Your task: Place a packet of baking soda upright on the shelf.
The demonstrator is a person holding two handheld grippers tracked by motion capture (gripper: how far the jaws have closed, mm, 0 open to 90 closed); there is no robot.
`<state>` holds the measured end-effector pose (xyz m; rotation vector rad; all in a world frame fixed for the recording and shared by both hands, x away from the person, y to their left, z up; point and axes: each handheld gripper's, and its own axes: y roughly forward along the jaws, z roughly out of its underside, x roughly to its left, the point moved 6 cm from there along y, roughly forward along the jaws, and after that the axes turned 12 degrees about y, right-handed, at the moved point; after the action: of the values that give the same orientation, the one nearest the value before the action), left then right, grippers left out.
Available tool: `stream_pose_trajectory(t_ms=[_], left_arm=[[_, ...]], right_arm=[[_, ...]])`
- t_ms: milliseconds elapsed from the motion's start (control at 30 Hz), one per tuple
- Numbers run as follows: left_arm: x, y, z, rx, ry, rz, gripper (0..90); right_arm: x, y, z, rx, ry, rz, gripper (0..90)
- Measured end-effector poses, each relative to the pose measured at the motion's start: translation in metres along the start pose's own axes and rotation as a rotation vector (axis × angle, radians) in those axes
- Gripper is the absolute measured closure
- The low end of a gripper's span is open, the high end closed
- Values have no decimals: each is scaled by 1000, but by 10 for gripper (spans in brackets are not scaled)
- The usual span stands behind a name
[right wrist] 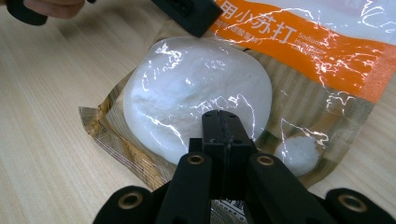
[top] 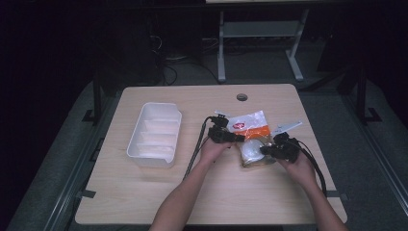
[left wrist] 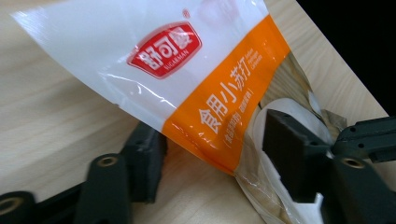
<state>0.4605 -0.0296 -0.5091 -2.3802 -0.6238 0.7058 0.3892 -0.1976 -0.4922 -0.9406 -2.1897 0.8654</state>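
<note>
The right gripper (right wrist: 223, 122) is seen with its black jaws pressed together, clamped on the near edge of the clear pouch (right wrist: 299, 100). White powder (right wrist: 196, 93) is bulged inside, under an orange band with printed characters. The pouch is laid on the wooden tabletop (right wrist: 51, 121). The left gripper's jaw is seen at the top edge.

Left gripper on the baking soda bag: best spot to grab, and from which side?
Grip the flat side edge at the orange band, where the bag is thin film. Come in level from its left: the left gripper already straddles that edge. Probably avoid the bulging powder lump near the right gripper.
</note>
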Motion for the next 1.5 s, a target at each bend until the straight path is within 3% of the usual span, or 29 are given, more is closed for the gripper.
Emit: stream_pose_trajectory(t_ms=[33,133,233,267,300,400,467,600,733,933,1067,1200,1233,1300,1333,1367,1400,1467,1500], left_arm=[[0,2,1,-6,-22,20,476],[-1,1,-1,-30,-34,44,606],[-3,-1,-4,-45,-24,39,732],[-4,-3,-5,-48,-14,42,732],[-6,-6,-8,-63,-8,56,806],[-10,-10,-9,-71,19,66,877],[-17,-15,-13,-97,59,73,886],[-23,-23,-15,-117,84,90,891],[-32,-38,-19,-152,122,118,894],[-48,-60,-21,-175,201,149,896],[-53,-68,-21,-178,233,162,896],[-60,-77,-20,-177,273,181,896],[-62,-80,-18,-170,294,189,896],[-64,-82,-17,-169,297,194,896],[-65,-85,-15,-168,308,206,896],[-65,-85,-15,-168,308,206,896],[-68,-87,-14,-166,320,217,896],[-69,-88,-13,-164,327,218,896],[-70,-90,-11,-161,335,218,895]], right_arm=[[0,0,0,-3,-1,-2,900],[0,0,1,-3,-8,-4,899],[0,0,2,-6,-6,-10,890],[0,0,2,-6,-6,-10,890],[-1,-1,2,-5,-1,-14,870],[-2,-3,3,-8,6,-19,797],[-6,-10,5,-20,13,-11,738],[-10,-21,6,-59,40,-23,683],[-17,-40,6,-152,72,4,529],[-18,-51,2,-236,99,-37,386],[-13,-51,1,-243,80,-66,384],[0,-48,-3,-258,28,-116,432],[2,-48,-4,-262,21,-124,467],[4,-48,-5,-267,16,-139,501],[9,-46,-6,-268,8,-168,549],[9,-46,-6,-268,8,-168,549],[14,-45,-7,-270,-6,-215,604],[16,-44,-7,-269,-6,-226,628],[21,-43,-8,-262,-18,-254,721]])
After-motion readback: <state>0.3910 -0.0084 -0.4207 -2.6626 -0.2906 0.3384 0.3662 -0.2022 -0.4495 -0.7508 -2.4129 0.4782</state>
